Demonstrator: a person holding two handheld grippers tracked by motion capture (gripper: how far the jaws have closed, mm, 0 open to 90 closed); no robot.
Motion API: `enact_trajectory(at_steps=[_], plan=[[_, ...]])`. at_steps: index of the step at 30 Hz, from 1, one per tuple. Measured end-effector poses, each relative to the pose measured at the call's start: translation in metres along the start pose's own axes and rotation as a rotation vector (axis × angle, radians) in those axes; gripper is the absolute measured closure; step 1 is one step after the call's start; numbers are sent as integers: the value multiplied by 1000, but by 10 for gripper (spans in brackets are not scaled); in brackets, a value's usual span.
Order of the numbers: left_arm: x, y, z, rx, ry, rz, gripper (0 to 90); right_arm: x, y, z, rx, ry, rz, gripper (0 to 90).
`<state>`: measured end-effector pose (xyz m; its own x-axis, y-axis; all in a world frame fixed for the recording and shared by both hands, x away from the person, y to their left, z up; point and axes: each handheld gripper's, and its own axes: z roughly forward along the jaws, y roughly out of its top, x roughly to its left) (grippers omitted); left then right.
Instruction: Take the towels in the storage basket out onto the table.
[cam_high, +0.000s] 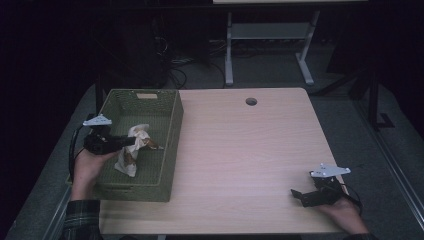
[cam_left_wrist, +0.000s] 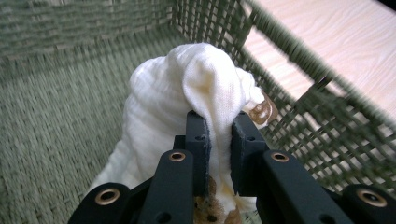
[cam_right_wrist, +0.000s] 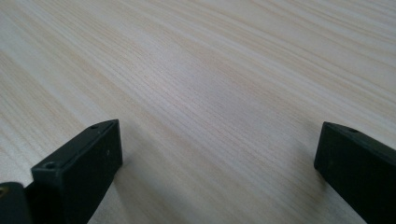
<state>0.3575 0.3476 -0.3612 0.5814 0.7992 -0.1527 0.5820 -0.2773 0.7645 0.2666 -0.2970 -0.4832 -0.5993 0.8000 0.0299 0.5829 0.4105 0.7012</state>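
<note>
We read this as the grasp step: left gripper (cam_left_wrist: 219, 140), jaws nearly closed, pinches a fold of the crumpled white cloth with brown print (cam_left_wrist: 187, 93) inside the green woven basket (cam_left_wrist: 56, 121). Right gripper (cam_right_wrist: 217, 168) idles wide open, nothing between its jaws (bare wood below). Next, we judge: lift it clear of the wall.

No text, label, brand or number is legible anywhere.

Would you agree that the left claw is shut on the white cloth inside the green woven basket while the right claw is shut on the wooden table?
Not quite: the right claw is open, its jaws wide apart over the light wooden table, as the right gripper view shows. The left claw is indeed shut on the white cloth inside the green woven basket.
</note>
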Motion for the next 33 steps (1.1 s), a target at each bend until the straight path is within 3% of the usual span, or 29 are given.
enact_trajectory(at_steps=[4,21,33], plan=[[-5,8,-8,-42,-7,5,793,0,0,0,0,0,0,7],[-27,48,-27,-114,-56,59,795,0,0,0,0,0,0,7],[-45,76,-37,-168,-123,91,797,0,0,0,0,0,-1,7]])
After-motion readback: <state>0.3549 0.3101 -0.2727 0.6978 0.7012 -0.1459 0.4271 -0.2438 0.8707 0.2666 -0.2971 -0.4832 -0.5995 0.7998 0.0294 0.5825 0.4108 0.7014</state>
